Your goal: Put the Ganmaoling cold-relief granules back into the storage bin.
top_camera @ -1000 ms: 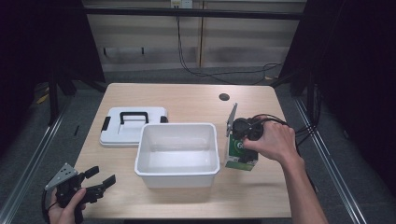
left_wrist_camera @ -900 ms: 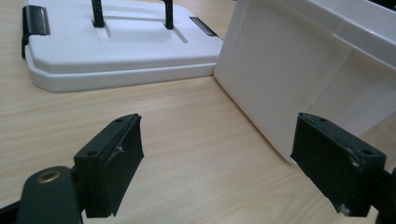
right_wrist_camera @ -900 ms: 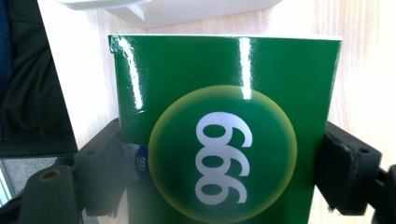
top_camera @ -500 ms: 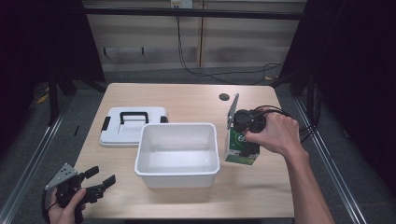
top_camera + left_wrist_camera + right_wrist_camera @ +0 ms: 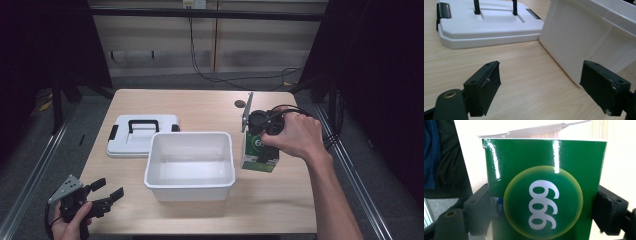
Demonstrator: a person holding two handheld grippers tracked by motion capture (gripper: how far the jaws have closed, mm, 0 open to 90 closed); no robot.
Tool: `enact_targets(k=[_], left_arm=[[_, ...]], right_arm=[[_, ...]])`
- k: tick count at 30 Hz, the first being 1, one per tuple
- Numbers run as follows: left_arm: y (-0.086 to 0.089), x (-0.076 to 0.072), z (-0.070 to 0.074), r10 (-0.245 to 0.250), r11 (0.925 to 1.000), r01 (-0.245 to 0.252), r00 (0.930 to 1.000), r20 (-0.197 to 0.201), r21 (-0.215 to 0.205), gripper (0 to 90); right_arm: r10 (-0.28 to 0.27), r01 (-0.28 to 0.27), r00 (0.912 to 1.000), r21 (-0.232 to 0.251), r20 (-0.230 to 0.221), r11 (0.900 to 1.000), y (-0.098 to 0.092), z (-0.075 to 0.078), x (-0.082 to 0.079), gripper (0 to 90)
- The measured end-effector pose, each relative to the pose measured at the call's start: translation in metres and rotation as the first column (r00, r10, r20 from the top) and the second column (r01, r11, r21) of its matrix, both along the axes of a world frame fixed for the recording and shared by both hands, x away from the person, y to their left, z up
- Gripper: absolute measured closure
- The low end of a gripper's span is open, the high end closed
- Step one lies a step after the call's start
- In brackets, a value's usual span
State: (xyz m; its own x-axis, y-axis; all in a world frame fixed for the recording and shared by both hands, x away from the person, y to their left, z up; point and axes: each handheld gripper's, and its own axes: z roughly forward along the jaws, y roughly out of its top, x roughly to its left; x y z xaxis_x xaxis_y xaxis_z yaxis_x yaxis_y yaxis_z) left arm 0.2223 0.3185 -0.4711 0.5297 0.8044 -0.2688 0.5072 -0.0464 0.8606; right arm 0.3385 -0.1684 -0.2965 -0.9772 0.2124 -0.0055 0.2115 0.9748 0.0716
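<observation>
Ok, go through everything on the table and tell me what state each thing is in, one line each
White plastic bin: open, lid off, nothing inside.
White flat lid with black handle: lying flat on the table behind the bin, handle up.
Green glossy box marked 999: standing beside the bin, between the jaws.
Left hand-held gripper: open, holding nothing.
Right hand-held gripper: shut on the box.

The left gripper [image 5: 105, 192] sits at about seven o'clock, low by the near edge, its jaws spread wide apart and pointing toward two o'clock. The right gripper [image 5: 260, 145], at three o'clock, points downward, its jaws clamped, forearm stretched forward.
</observation>
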Motion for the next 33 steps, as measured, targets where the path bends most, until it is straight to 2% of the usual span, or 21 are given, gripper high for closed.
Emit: enact_targets(k=[5, 8, 11, 20, 27, 33], left_arm=[[0.0, 0.0, 0.0, 0.002, 1.0, -0.002, 1.0, 0.0, -0.002, 16.1], [0.0, 0.0, 0.0, -0.001, 1.0, 0.001, 1.0, 0.0, 0.001, 16.1], [-0.001, 0.001, -0.001, -0.007, 1.0, 0.007, 1.0, -0.001, 0.006, 16.1], [-0.001, 0.001, -0.001, -0.002, 1.0, 0.002, 1.0, -0.007, -0.002, 16.1], [-0.001, 0.001, -0.001, 0.0, 1.0, 0.0, 1.0, -0.007, -0.005, 16.1], [-0.001, 0.001, -0.001, -0.001, 1.0, 0.001, 1.0, -0.005, -0.005, 16.1]], right_arm=[[-0.003, 0.003, 1.0, -0.008, 0.002, 1.0, 0.003, 0.01, 0.0, 16.4], [0.004, -0.004, 0.9998, -0.011, 0.02, 1.0, 0.006, 0.015, 0.0, 16.3], [0.004, -0.004, 1.0, -0.025, 0.0, 1.0, 0.009, 0.02, 0.002, 16.3], [0.03, -0.03, 0.9993, -0.017, 0.024, 0.999, 0.023, 0.038, 0.003, 16.3], [0.059, -0.058, 0.9982, -0.006, 0.012, 0.998, 0.039, 0.041, 0.006, 16.3], [0.087, -0.087, 0.9961, -0.007, 0.009, 0.996, 0.055, 0.036, 0.007, 16.3]])
